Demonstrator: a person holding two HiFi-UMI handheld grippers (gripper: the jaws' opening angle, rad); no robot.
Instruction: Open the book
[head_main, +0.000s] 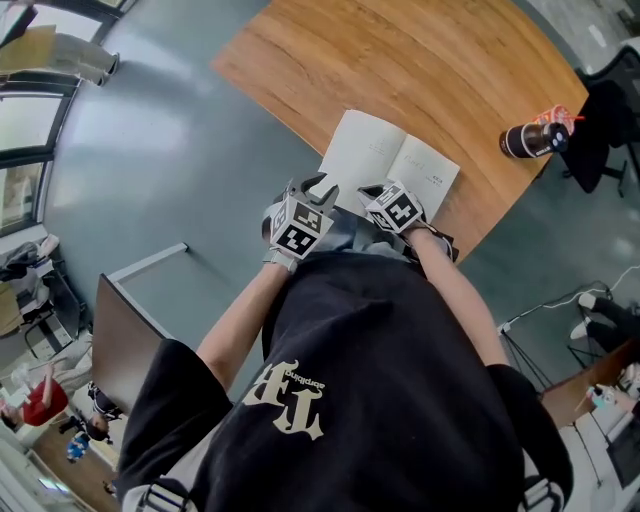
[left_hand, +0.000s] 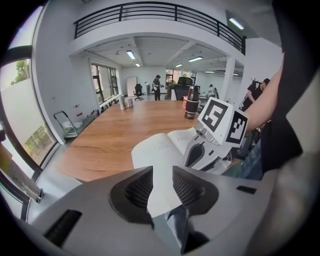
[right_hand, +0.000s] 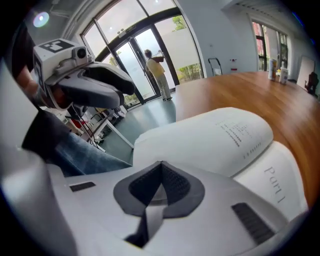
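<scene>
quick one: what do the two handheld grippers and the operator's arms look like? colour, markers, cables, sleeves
The left gripper and right gripper both have smooth light-grey moulded bodies with dark-grey ribbed pads. The left cube and right cube are white with black square markers. No cables show. The person wears a black short-sleeved T-shirt with a cream print. The forearms are uncovered.

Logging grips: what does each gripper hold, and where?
Both grip the book at its near edge: left gripper at the left corner, right gripper near the middle.
</scene>
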